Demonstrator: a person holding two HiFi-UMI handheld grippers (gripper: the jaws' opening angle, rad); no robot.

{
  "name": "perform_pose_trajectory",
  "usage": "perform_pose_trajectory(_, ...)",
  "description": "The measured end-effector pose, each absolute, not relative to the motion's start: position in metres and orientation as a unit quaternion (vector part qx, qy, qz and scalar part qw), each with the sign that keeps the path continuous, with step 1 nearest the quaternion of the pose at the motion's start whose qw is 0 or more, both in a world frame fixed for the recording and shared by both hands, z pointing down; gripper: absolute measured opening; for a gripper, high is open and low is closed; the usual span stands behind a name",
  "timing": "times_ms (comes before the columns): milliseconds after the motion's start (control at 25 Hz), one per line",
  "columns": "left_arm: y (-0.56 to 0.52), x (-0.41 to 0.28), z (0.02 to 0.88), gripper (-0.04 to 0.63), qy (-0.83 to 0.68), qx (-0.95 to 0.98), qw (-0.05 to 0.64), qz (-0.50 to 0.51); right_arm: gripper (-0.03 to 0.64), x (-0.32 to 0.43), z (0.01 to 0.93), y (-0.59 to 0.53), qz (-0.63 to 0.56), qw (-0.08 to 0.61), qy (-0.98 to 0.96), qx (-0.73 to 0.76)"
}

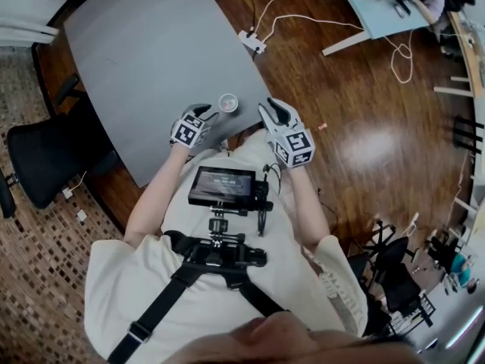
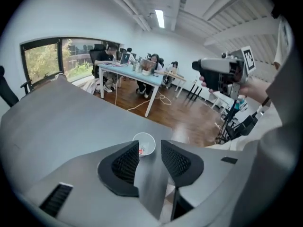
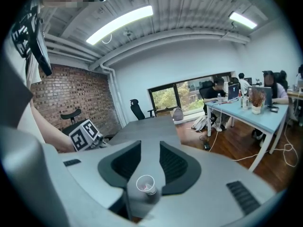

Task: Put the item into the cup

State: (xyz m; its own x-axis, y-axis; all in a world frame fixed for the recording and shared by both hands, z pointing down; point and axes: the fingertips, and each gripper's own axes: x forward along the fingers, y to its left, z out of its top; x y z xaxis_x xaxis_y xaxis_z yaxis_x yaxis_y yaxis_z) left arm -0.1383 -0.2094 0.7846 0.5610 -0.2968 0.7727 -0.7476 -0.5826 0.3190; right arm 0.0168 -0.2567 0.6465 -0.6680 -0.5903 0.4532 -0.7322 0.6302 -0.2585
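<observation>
room: open office, wood floor [image 1: 364, 127], people at far desks
tabletop [image 1: 151, 51]: grey, matte, my cup sits near its corner
left claw [image 2: 150, 162]: spread, holding nothing
right claw [image 3: 149, 160]: spread, holding nothing
cup [image 1: 228, 102]: white, upright, just ahead of both claws; probably thin, tippy, so pinch the wall gently
item [image 2: 140, 150]: tiny red-white bit inside cup; looks light
</observation>
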Motion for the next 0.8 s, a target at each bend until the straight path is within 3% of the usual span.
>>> perform_pose_trajectory(400,-0.185,-0.178,0.695,0.15,-0.377,0.853,0.301,0.197,0.15,0.024,0.636,-0.219,0.196,0.165,-0.871,0.418)
perform_pose_trajectory(600,-0.156,-0.182,0.668,0.167,-0.403,0.863,0.257,0.166,0.15,0.031,0.621,-0.192,0.183,0.147,-0.873,0.428)
perform_pose_trajectory(800,-0.127,-0.172,0.657,0.167,-0.419,0.858,0.255,0.155,0.15,0.048,0.632,-0.16,0.174,0.138,-0.88,0.42)
